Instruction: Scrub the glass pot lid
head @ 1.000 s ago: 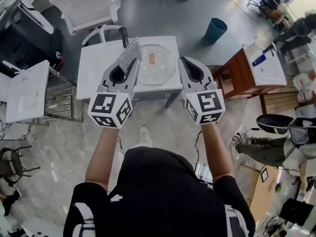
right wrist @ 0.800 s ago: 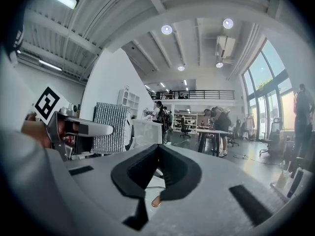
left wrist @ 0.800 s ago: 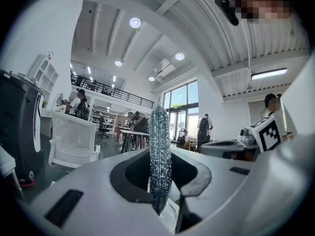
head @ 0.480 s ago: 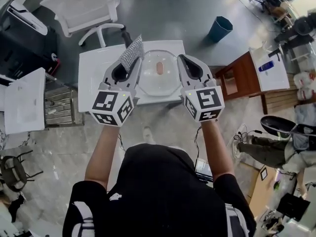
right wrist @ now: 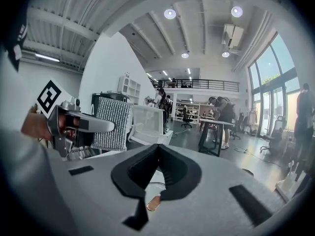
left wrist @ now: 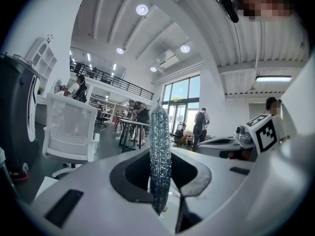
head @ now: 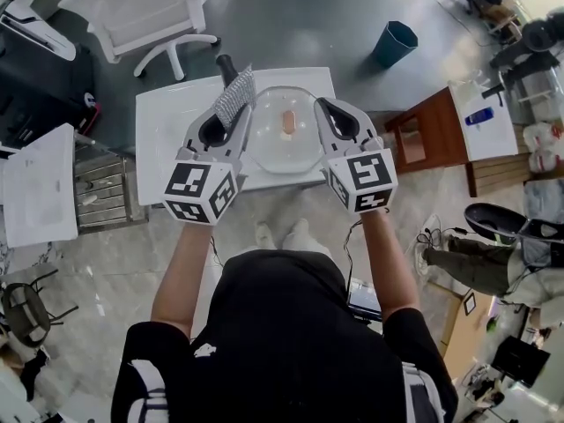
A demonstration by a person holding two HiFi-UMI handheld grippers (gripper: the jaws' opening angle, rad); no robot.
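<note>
The glass pot lid [head: 284,144] lies on the white table [head: 167,122], its copper-coloured knob [head: 288,122] facing up. My left gripper [head: 231,113] hangs over the lid's left rim, shut on a silver mesh scrub pad [head: 233,97] that stands upright between its jaws. In the left gripper view the scrub pad [left wrist: 160,161] fills the gap between the jaws. Over the lid's right rim my right gripper [head: 324,113] is shut with nothing in it. In the right gripper view the closed jaws meet above the knob [right wrist: 154,202], and the scrub pad [right wrist: 112,123] shows at the left.
A black handle [head: 226,67] sticks up at the table's far edge. A white chair [head: 141,7] stands beyond the table, a teal bin [head: 394,42] at the far right, a wooden desk [head: 423,139] right of the table, and a metal rack [head: 106,192] to its left.
Both grippers have moved forward over the table and now flank the lid. The scrub pad stays in the left gripper. The right jaws stay shut.
</note>
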